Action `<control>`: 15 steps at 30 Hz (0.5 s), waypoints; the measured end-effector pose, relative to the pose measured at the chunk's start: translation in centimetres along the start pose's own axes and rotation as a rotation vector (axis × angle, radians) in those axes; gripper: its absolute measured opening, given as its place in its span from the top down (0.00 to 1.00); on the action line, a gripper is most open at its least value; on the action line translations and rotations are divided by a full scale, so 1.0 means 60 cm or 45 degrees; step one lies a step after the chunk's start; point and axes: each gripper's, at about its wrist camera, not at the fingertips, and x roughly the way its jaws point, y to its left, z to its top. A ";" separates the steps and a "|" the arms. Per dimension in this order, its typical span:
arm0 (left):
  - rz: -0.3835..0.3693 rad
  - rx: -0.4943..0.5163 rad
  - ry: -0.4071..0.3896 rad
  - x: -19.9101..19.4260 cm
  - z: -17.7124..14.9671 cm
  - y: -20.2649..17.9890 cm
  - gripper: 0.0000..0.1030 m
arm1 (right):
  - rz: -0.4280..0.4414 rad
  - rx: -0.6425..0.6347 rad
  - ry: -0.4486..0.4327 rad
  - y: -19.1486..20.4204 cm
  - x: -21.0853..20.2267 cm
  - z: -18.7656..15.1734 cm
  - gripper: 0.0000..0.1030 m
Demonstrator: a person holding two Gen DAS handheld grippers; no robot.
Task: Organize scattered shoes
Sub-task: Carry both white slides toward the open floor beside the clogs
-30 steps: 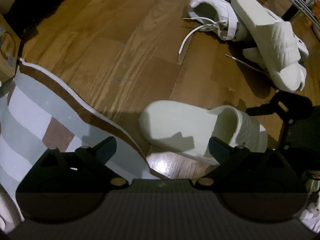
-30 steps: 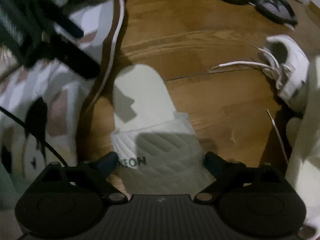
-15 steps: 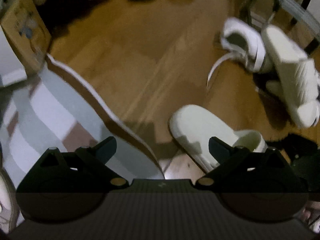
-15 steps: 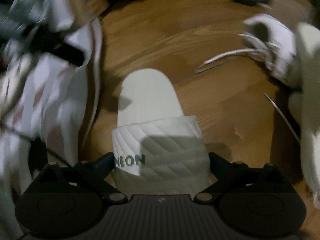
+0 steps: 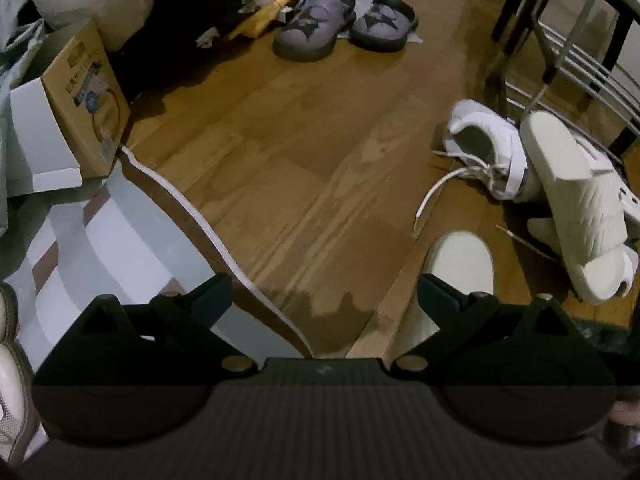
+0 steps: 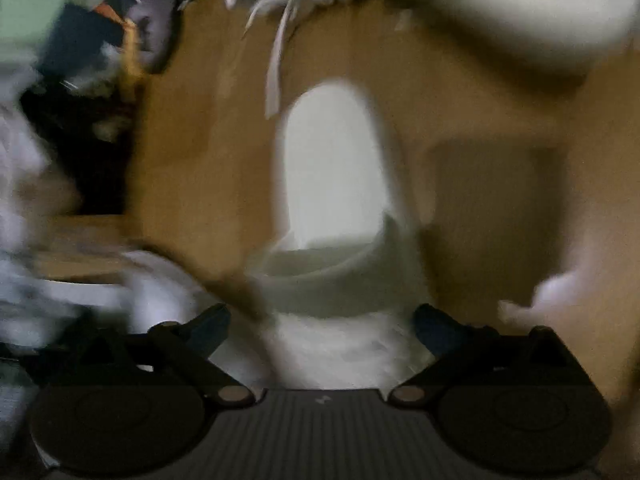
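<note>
A white slide lies on the wood floor, partly hidden behind the right finger of my left gripper. That gripper is open, with only bare floor between its fingers. The second white slide leans on a white laced sneaker at the right. In the blurred right wrist view the near white slide points away. Its strap sits low between the spread fingers of my right gripper, which is open. I cannot tell whether the fingers touch the strap.
Two grey shoes stand side by side at the far edge of the floor. A cardboard box and a striped rug fill the left. A metal rack with dark legs stands at the right, behind the sneaker.
The left view has swung up and away, so the near slide slid to the lower right and the grey shoes appeared. The right view moved fast and blurred, with the slide still between its fingers.
</note>
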 end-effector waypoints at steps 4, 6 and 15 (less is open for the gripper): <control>-0.018 -0.026 0.031 0.012 -0.002 0.005 0.03 | 0.042 -0.015 0.014 -0.017 -0.009 -0.004 0.05; -0.027 -0.058 0.016 0.008 -0.005 0.009 0.03 | -0.013 -0.123 -0.005 -0.009 -0.014 -0.012 0.05; -0.041 -0.111 -0.002 0.002 -0.004 0.018 0.03 | -0.258 -0.466 0.031 0.029 0.048 -0.060 0.33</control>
